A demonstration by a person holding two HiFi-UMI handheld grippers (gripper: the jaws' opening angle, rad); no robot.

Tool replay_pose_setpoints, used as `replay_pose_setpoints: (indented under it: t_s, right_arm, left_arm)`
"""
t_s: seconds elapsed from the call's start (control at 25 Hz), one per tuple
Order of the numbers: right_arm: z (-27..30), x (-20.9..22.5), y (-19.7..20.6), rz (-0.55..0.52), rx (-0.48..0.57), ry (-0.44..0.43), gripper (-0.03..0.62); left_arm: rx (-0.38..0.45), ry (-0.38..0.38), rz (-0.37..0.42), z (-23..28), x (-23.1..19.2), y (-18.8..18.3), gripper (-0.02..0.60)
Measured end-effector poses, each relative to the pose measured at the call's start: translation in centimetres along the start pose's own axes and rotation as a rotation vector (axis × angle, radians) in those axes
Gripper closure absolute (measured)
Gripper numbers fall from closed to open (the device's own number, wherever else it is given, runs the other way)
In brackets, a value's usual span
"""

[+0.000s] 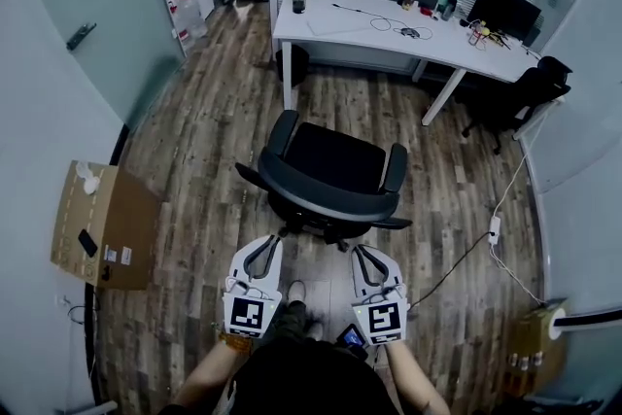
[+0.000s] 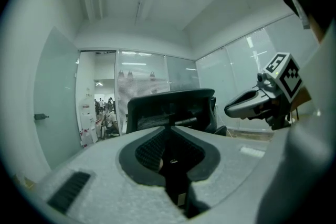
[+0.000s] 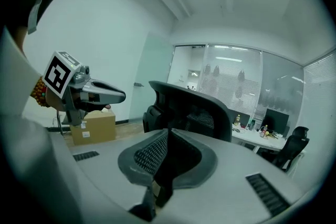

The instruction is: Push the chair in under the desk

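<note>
office chair (image 1: pixel 335 158) stands out on the wood floor (image 1: pixel 209 126), well apart from the white desk (image 1: pixel 374 42)
left gripper (image 1: pixel 276 241) and right gripper (image 1: pixel 360 251) near the chair's back, both jaws closed together, empty

- The head view looks steeply down from over the person: chair (image 1: pixel 326 172) at mid-frame, counter (image 1: pixel 389 39) across the top.
- The left tongs (image 1: pixel 264 246), at lower centre, carry a camera facing about level along their jaws, close behind the chair's back.
- The right tongs (image 1: pixel 364 255) carry another, also catching the counter at right.
- All three views share the chair; each tongs camera shows the other tongs.
</note>
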State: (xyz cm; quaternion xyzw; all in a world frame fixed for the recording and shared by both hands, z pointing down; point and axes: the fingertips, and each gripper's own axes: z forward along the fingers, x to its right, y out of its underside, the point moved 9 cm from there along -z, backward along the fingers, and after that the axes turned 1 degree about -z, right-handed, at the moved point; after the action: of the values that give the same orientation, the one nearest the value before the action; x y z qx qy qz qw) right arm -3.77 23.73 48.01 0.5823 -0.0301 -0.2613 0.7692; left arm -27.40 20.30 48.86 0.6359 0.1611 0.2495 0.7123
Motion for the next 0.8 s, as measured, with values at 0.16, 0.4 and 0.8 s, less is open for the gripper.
replay_pose_setpoints:
  t_s: [0.16,0.4,0.8]
  right_arm:
    - [2.3,0.6,1.1,-0.035,-0.044,-0.015,0.557]
    - [4.8,2.0,2.5,-0.12,-0.129,-0.002,0.525]
    - [5.8,6.9,6.0,-0.344,-0.282,-0.066,0.483]
  left_arm:
    - [0.001,0.051,0.037,2.0,-3.0,1.3,0.537]
    - [-0.012,0.167,0.116,5.2,-8.1,3.1,0.511]
    - [-0.177,0.279,0.368,10.4,-12.4,5.4,0.45]
